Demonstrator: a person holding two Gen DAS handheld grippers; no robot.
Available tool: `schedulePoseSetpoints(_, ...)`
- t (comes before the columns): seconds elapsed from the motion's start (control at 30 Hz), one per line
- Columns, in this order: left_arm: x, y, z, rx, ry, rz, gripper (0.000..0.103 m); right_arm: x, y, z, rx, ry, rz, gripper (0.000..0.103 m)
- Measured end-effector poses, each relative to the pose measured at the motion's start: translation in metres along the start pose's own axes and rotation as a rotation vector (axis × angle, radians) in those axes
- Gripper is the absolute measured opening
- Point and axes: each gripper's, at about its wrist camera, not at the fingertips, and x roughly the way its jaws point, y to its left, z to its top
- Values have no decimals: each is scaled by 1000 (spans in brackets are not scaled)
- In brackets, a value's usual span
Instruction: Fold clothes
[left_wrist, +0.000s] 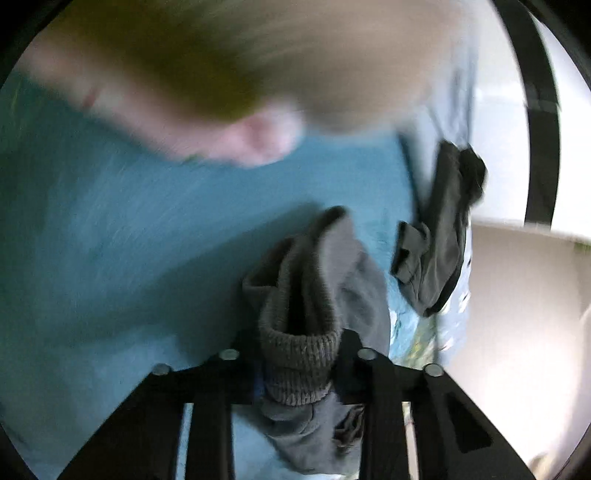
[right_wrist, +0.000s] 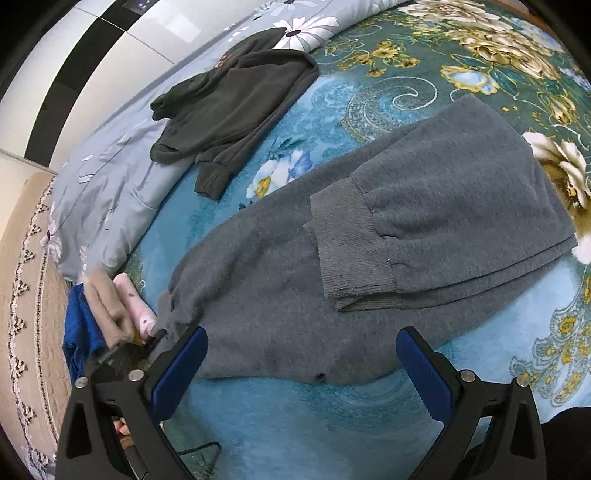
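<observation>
Grey knit trousers (right_wrist: 424, 192) lie folded on the blue floral bedspread (right_wrist: 258, 406), their ribbed cuffs (right_wrist: 351, 243) resting on top. My right gripper (right_wrist: 301, 334) hangs open just above the near edge of the trousers, nothing between its blue pads (right_wrist: 184, 365). In the left wrist view my left gripper (left_wrist: 299, 354) is shut on a bunched ribbed band of the grey trousers (left_wrist: 314, 280). From the right wrist view that gripper (right_wrist: 122, 354) sits at the trousers' left corner, held by a blurred hand (right_wrist: 110, 306). A dark grey sweatshirt (right_wrist: 236, 99) (left_wrist: 443, 229) lies spread farther back.
A pale blue flowered quilt (right_wrist: 110, 177) is heaped along the bed's left side. Beside it are a beige lace-trimmed cover (right_wrist: 26, 258) and a bright blue cloth (right_wrist: 79, 332). White and black cabinet panels (right_wrist: 74, 55) stand behind. The top of the left wrist view is motion-blurred.
</observation>
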Motion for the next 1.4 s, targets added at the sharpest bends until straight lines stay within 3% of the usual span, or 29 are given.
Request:
schedulePoseSetpoints(0.13, -21, -51, -6, 343, -120, 87, 20, 0, 0, 0, -1, -1, 7, 103)
schedulePoseSetpoints(0.2, -21, -59, -4, 449, -128, 150, 20, 0, -2, 0, 7, 3, 7, 103)
schedulePoseSetpoints(0.33, -9, -32, 1, 375, -71, 237, 20, 1, -2, 0, 11, 3, 8, 103)
schedulePoseSetpoints(0.43, -12, -29, -5, 373, -67, 251, 20, -1, -2, -1, 15, -3, 18, 103)
schedulePoseSetpoints(0.6, -23, -73, -19, 479, -98, 225, 20, -8, -3, 1, 27, -26, -3, 103)
schedulePoseSetpoints(0.83, -22, -156, -68, 732, -111, 186, 20, -32, -7, 4, 25, -105, -33, 103)
schedulePoseSetpoints(1.07, 5, -217, -123, 917, -56, 142, 20, -58, -21, 12, 7, -146, -49, 103)
schedulePoseSetpoints(1.4, 47, -277, -209, 1056, 24, 63, 20, -89, -67, 24, 19, -188, -104, 103)
